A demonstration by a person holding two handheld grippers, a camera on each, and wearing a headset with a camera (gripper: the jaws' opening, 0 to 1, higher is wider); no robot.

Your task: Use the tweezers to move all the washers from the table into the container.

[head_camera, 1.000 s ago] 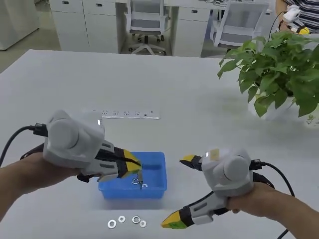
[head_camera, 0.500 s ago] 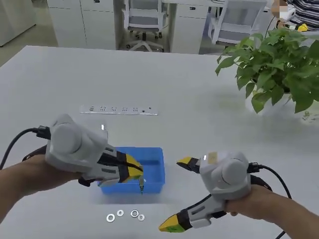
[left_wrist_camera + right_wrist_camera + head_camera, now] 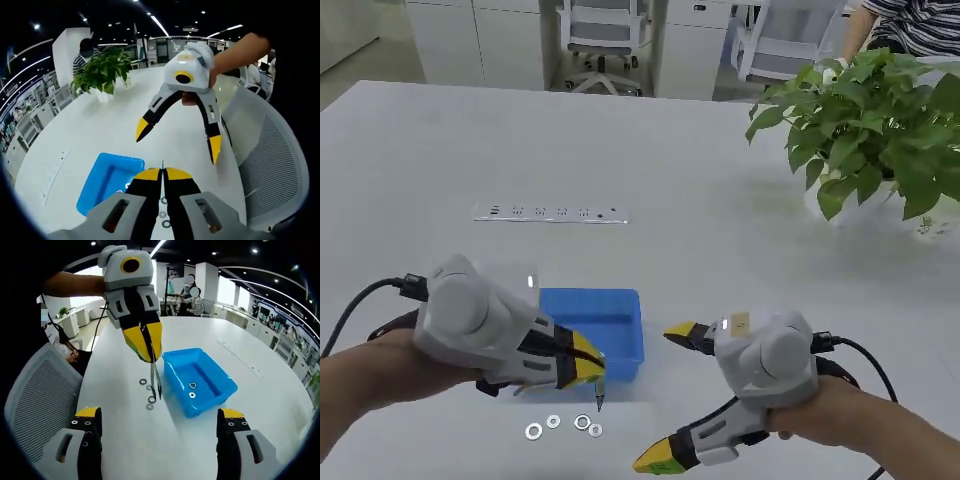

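Note:
My left gripper [image 3: 588,362] is shut on slim metal tweezers [image 3: 599,398]. Their tips hang just above several small metal washers [image 3: 581,423] lying on the white table in front of the blue container [image 3: 610,318]. In the right gripper view the tweezers [image 3: 155,376] point down among those washers [image 3: 151,399], with no washer visibly held, and two washers [image 3: 192,390] lie inside the container [image 3: 220,390]. My right gripper [image 3: 665,400] stands open and holds nothing, to the right of the washers and the container. The left gripper view looks along my left gripper [image 3: 162,172] at the right gripper [image 3: 178,142].
A white power strip [image 3: 549,213] lies beyond the container. A potted green plant [image 3: 865,130] stands at the far right of the table. Office chairs [image 3: 605,30] stand past the far edge. A grey mesh chair [image 3: 35,400] is at the near edge.
My left gripper has drawn the tweezers back out of the blue container towards me, down to the washers on the table. The right gripper has stayed open beside them.

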